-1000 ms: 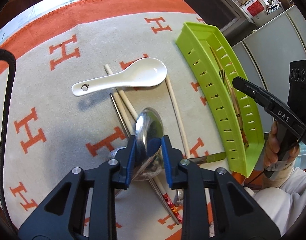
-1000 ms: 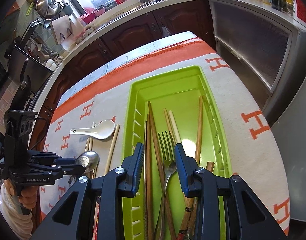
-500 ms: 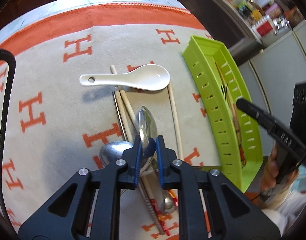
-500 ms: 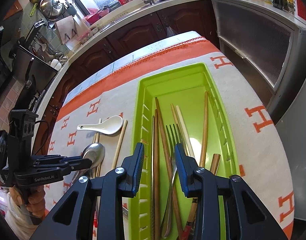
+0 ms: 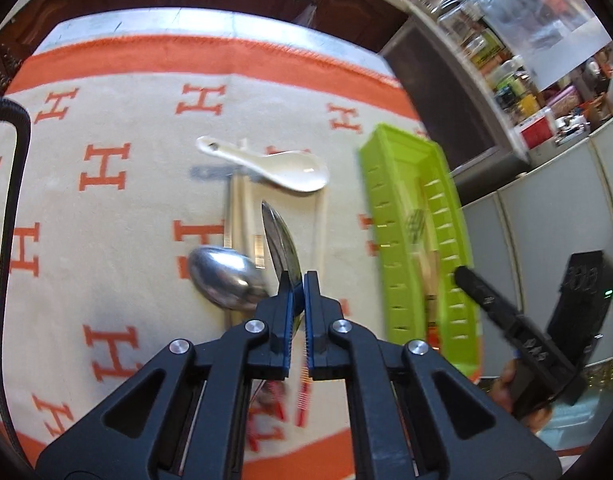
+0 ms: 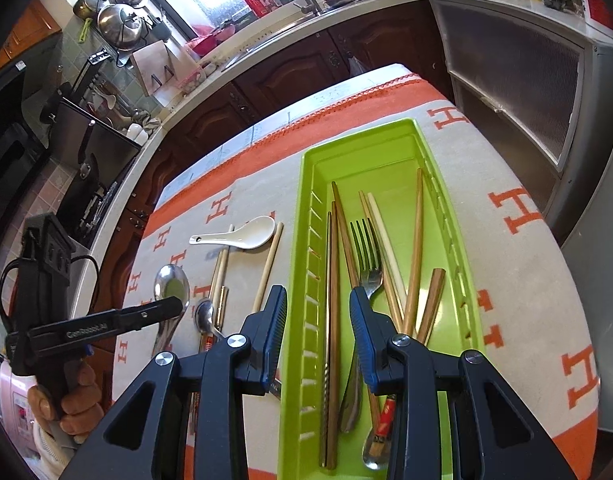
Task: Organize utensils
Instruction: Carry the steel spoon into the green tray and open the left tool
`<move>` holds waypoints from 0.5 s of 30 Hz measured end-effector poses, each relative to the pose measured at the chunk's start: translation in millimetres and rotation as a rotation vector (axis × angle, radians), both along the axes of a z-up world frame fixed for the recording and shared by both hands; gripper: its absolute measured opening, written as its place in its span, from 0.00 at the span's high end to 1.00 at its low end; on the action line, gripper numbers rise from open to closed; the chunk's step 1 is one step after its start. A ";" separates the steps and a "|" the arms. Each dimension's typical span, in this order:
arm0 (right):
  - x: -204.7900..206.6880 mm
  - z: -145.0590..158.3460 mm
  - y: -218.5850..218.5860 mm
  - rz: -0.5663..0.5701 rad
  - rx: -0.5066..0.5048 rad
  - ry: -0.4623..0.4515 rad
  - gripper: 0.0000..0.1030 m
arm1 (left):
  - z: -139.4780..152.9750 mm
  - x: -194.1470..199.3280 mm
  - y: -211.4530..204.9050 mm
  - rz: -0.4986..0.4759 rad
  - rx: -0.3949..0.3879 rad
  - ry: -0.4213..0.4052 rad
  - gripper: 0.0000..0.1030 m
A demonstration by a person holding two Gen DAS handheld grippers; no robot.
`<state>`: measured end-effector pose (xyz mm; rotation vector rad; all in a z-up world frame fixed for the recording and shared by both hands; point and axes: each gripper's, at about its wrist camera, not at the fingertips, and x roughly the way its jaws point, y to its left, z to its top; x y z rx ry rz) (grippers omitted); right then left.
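Cloth [image 5: 118, 240] with orange H marks covers the tabletop. On its left part lies a steel spoon [image 5: 222, 280], bowl up, and beyond it a white spoon [image 5: 282, 168] rests across pale chopsticks [image 5: 240, 208]. Just right of the steel spoon, the left tool [image 5: 298, 280] is clamped on a second spoon [image 5: 280, 240], whose bowl stands on edge past the fingertips, clear of the cloth. In the right wrist view this tool [image 6: 174, 306] pinches the same spoon [image 6: 171, 286] below its bowl, with a hand [image 6: 72, 396] round the grip. One more chopstick [image 5: 320, 232] lies alone, right of the held spoon.

Further right sits the green tray [image 6: 306, 264] (slotted along its long walls). Inside lie several wooden chopsticks [image 6: 416, 248], a fork [image 6: 366, 252] and a metal pair [image 6: 329, 320] by the left wall. The right tool [image 6: 318, 312] hangs above the tray's near end, jaws apart with nothing between them, its left finger over the left wall.
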<state>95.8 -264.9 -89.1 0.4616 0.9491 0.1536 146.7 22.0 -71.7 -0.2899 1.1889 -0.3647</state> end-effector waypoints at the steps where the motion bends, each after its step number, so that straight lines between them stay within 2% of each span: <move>1: -5.1 2.2 -3.2 -0.005 -0.001 -0.006 0.68 | 8.7 -5.2 -5.3 -0.002 0.000 -0.013 0.98; 7: -32.7 11.3 -28.0 -0.048 0.005 -0.029 0.64 | 50.3 -19.2 -62.9 -0.037 -0.011 -0.096 0.98; 11: -51.7 16.4 -49.3 -0.078 0.007 -0.045 0.64 | 54.8 -11.7 -108.4 -0.074 -0.041 -0.107 0.98; 15: -63.3 17.7 -68.6 -0.115 0.017 -0.053 0.64 | 45.9 5.1 -144.8 -0.065 0.013 -0.128 0.98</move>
